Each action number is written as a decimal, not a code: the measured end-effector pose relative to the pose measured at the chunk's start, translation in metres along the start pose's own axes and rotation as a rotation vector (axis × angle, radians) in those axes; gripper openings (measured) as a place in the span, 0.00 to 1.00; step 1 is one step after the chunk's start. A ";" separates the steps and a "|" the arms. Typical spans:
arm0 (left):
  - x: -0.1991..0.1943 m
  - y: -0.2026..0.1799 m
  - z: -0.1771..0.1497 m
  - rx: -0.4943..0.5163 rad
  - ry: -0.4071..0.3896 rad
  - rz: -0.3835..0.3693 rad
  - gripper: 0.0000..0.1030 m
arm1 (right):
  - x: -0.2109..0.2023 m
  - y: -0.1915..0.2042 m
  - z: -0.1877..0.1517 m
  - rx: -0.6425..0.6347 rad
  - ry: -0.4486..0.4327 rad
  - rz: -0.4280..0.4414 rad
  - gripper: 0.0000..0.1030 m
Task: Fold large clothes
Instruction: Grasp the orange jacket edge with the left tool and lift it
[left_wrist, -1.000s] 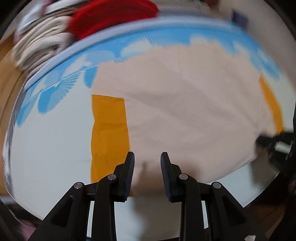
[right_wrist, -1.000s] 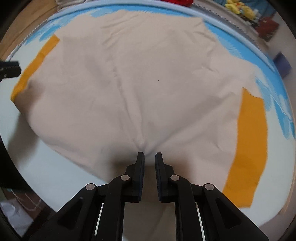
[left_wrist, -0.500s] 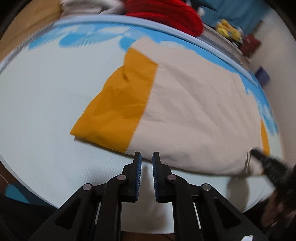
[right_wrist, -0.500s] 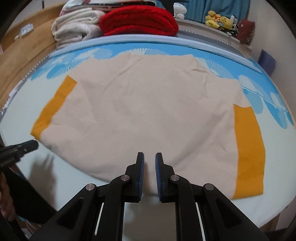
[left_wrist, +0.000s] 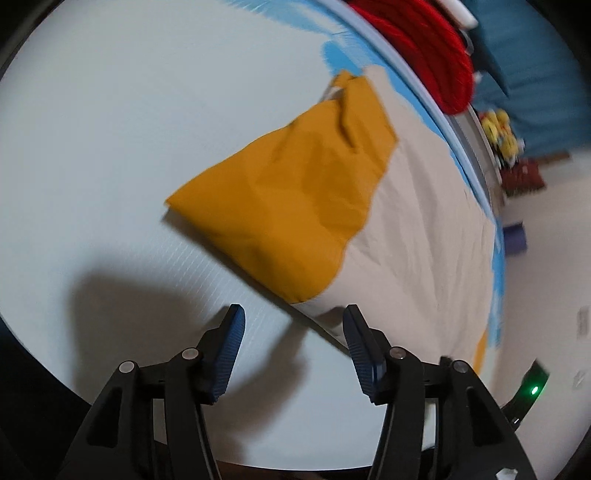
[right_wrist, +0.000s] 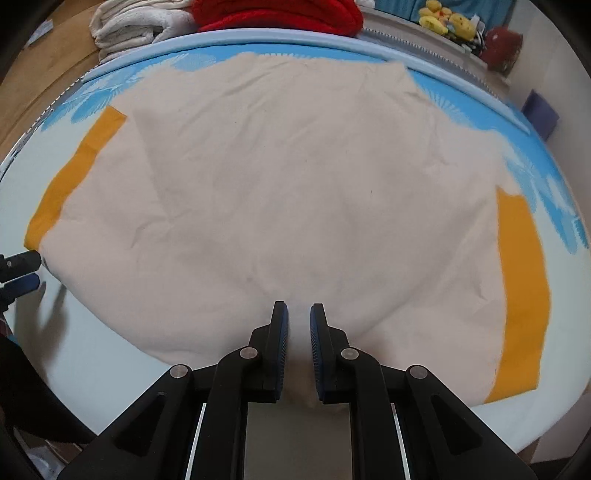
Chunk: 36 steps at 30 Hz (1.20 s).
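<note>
My left claw (left_wrist: 293, 325) is opening over the shirt's (right_wrist: 280, 192) corner at the bed's (left_wrist: 92, 155) near edge; my right claw (right_wrist: 298, 325) pinches its beige hem.

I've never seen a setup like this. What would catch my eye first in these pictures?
Most striking is the big cream shirt with mustard-yellow sleeves, spread flat over most of the pale mat. Next come the black tongs in front: the right gripper pinches the shirt's near edge, while the left gripper is opening beside the left sleeve, holding nothing. A bright red knit sits folded beyond the far edge.
</note>
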<state>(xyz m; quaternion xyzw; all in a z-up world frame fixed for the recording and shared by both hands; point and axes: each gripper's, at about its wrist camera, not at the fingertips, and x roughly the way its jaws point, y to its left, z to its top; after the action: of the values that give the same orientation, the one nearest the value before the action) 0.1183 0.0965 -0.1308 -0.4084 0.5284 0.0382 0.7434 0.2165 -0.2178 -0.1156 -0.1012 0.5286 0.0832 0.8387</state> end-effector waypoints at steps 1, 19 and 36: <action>0.002 0.003 0.000 -0.020 0.005 -0.010 0.50 | 0.000 0.000 0.001 0.005 0.001 -0.001 0.14; 0.024 0.014 0.043 -0.166 -0.135 -0.175 0.49 | 0.003 -0.014 0.000 0.040 0.004 0.089 0.13; -0.077 -0.060 0.038 0.228 -0.267 -0.146 0.10 | -0.067 0.005 0.001 0.115 -0.276 0.043 0.14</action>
<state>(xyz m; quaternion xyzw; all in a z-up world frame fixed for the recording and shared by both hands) 0.1422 0.1098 -0.0299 -0.3503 0.3947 -0.0221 0.8491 0.1870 -0.2146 -0.0551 -0.0293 0.4144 0.0837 0.9058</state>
